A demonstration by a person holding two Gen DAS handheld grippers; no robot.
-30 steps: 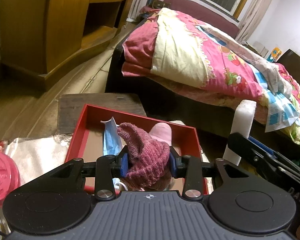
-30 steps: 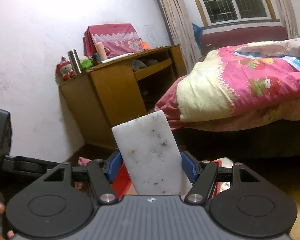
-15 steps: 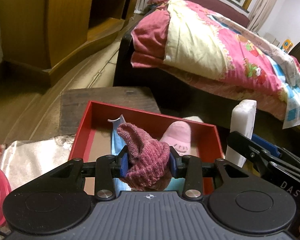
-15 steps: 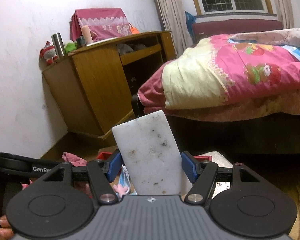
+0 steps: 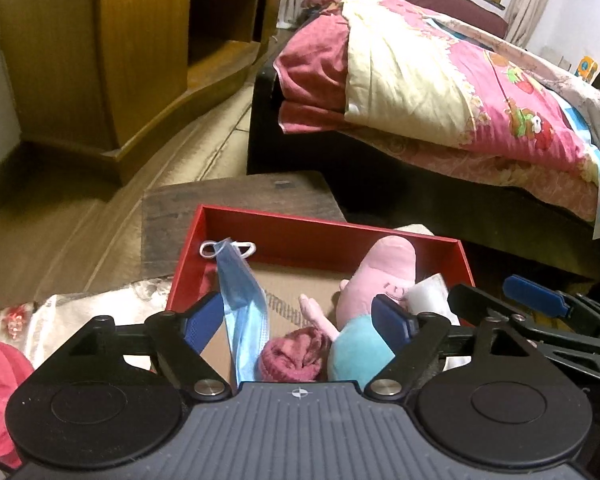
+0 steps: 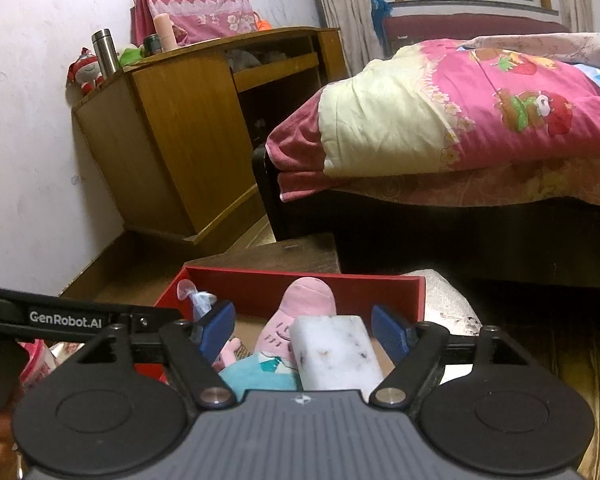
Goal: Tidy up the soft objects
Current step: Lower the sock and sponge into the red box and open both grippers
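The knit hat (image 5: 296, 354) lies in the red box (image 5: 320, 226), squeezed between a blue mask (image 5: 242, 300) and a pink plush (image 5: 374, 280). The sponge (image 6: 334, 350) leans on the plush at the box's right side. Left hand-held gripper (image 5: 298, 318) hangs over the box, spread wide, nothing in it. Right hand-held gripper (image 6: 304, 328) is just as wide, pads clear of the sponge. Bed (image 6: 480, 120) behind.

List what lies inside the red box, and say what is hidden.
Inside the red box: a blue face mask, a pink knitted item, a pink plush toy and a white sponge block. The gripper bodies cover the box's near end.
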